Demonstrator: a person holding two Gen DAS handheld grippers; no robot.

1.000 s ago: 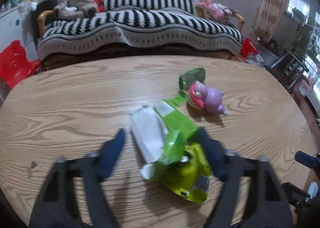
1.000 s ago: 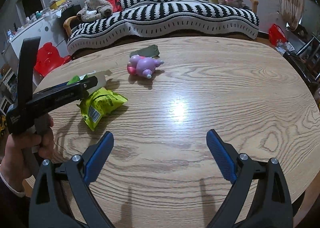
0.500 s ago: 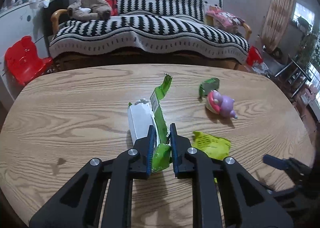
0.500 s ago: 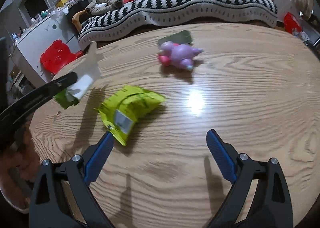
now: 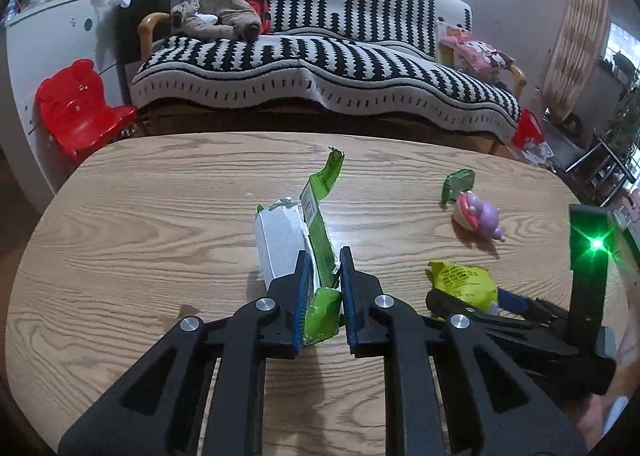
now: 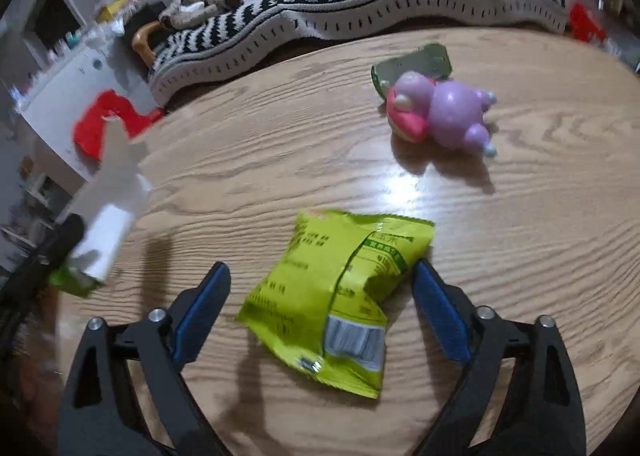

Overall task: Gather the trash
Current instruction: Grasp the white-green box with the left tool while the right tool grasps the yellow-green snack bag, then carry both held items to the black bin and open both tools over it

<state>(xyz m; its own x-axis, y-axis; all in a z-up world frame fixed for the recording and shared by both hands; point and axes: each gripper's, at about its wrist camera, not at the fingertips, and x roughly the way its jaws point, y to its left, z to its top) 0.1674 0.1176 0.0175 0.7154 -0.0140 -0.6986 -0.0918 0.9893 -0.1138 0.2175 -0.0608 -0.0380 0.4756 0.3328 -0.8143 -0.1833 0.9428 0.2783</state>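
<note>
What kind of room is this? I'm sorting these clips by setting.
Most likely a family living room: a sofa under a black-and-white striped throw behind an oval wooden table, a red bear-shaped child's chair, and a purple toy on the table among snack wrappers.

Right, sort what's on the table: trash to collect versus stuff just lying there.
Trash:
- green-and-white wrapper, clamped in the left gripper
- yellow-green snack bag, between the closing right gripper jaws
- dark green scrap

Lying about:
- purple toy
</note>
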